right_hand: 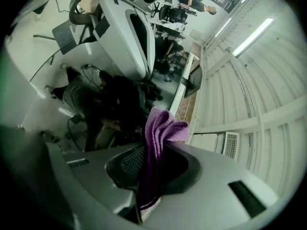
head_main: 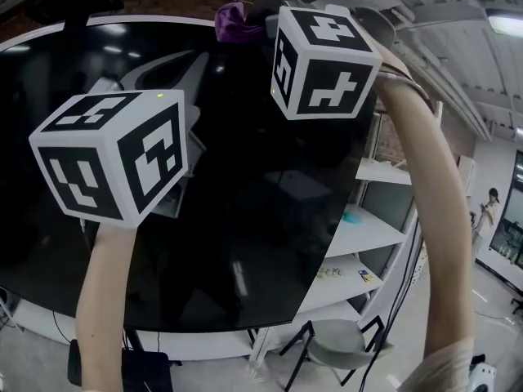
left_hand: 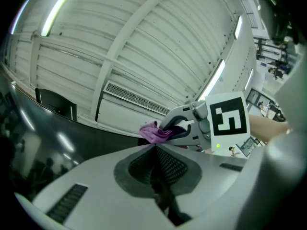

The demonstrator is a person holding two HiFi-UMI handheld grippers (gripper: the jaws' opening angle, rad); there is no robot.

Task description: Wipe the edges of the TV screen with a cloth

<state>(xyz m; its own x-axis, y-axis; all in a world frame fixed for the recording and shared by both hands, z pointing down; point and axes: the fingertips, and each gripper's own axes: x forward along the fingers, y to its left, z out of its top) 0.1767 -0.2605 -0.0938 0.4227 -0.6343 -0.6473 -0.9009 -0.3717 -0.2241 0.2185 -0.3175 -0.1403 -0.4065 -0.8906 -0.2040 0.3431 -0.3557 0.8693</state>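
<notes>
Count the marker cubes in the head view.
2. Left cube sits low left, before the screen; right cube is up at the screen's top edge, beside the cloth.

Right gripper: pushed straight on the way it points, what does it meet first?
Probably the TV's top edge; the purple cloth clamped in the right gripper would touch first. Depth is unclear.

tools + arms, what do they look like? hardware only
The left tool and right tool have light grey moulded shells with slotted vents and dark ribbed pads. Each carries a white cube with black square markers and a small green light. The forearms have no sleeves.
</notes>
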